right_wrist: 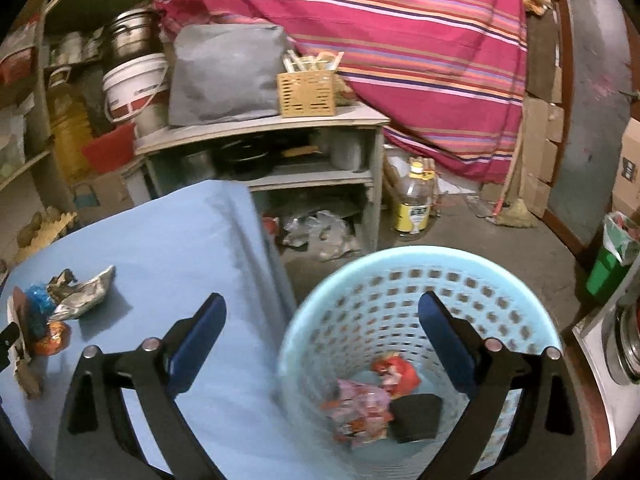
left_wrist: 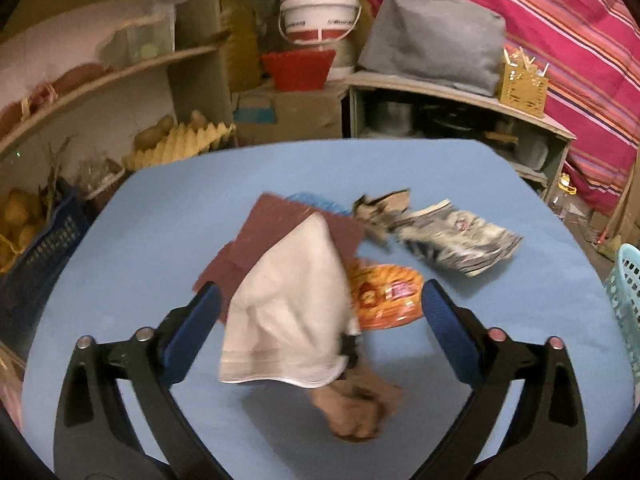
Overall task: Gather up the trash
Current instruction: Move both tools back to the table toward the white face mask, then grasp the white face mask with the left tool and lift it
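Observation:
On the blue table (left_wrist: 140,240) lies a heap of trash: a white cloth-like piece (left_wrist: 288,304) over a maroon sheet (left_wrist: 260,236), an orange wrapper (left_wrist: 388,296), a silver wrapper (left_wrist: 456,240) and crumpled brown paper (left_wrist: 356,408). My left gripper (left_wrist: 320,320) is open, and the white piece sits between its blue pads without touching them. My right gripper (right_wrist: 320,332) is open and empty, one finger over the table edge, the other over the light blue basket (right_wrist: 400,276). A red wrapper (right_wrist: 400,372), a pink wrapper (right_wrist: 360,408) and a black piece (right_wrist: 416,416) lie inside.
The basket (left_wrist: 628,300) stands on the floor at the table's right side. Behind the table are a low shelf unit (right_wrist: 320,120) with a grey bag (left_wrist: 432,36), a white bucket (left_wrist: 320,12) and shelves on the left. An oil bottle (right_wrist: 414,200) stands on the floor.

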Available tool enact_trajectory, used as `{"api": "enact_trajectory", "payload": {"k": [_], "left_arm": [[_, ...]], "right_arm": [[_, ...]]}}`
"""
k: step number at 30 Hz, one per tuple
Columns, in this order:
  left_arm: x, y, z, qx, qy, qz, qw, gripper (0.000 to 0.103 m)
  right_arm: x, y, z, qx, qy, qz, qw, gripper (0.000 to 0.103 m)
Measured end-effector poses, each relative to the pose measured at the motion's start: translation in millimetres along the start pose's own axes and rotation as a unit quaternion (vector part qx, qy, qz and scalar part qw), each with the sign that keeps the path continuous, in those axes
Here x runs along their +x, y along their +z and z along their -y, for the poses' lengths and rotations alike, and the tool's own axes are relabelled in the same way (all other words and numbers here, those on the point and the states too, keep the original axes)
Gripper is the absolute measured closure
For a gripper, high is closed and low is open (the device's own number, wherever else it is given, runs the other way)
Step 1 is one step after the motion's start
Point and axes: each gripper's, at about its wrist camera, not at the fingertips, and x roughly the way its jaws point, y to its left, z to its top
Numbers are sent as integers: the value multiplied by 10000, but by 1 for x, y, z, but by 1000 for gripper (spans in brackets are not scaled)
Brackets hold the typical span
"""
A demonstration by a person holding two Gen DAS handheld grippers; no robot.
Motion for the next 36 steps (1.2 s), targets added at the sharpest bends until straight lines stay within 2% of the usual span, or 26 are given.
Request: {"api": "enact_trajectory", "payload": {"k": [2, 4, 8, 14, 19, 25, 31, 36], "left_arm": [[8, -1, -7, 62, -12, -148, 9999, 25], [15, -2, -14, 84, -56, -252, 9996, 27], [25, -3, -23, -40, -267, -470, 9985, 45], [5, 1, -29, 30, -298, -155, 9994, 54], [-14, 0, -40, 155, -141, 53, 9998, 57], [-26, -3, -80, -93, -68, 154, 9998, 57], [-25, -17, -120, -279, 142, 55, 9995, 57], [-29, -33, -151, -301, 322, 32, 9990, 57]], "right_arm": [[2, -1, -17, -126, 69, -16, 9999, 8], [3, -3, -33, -304, 102, -36, 9995, 8], [4, -9, -66, -703, 115, -46, 9974, 8], [-2, -17, -97, -949, 280, -42, 9951, 8], [-13, -28, -122, -1049, 543, -76, 9930, 8], [-31, -47, -154, -1170, 741, -78, 9903, 8], [-44, -63, -182, -889, 1244, -262, 9879, 8], [-52, -76, -209, -972, 1340, -302, 9857, 8]]}}
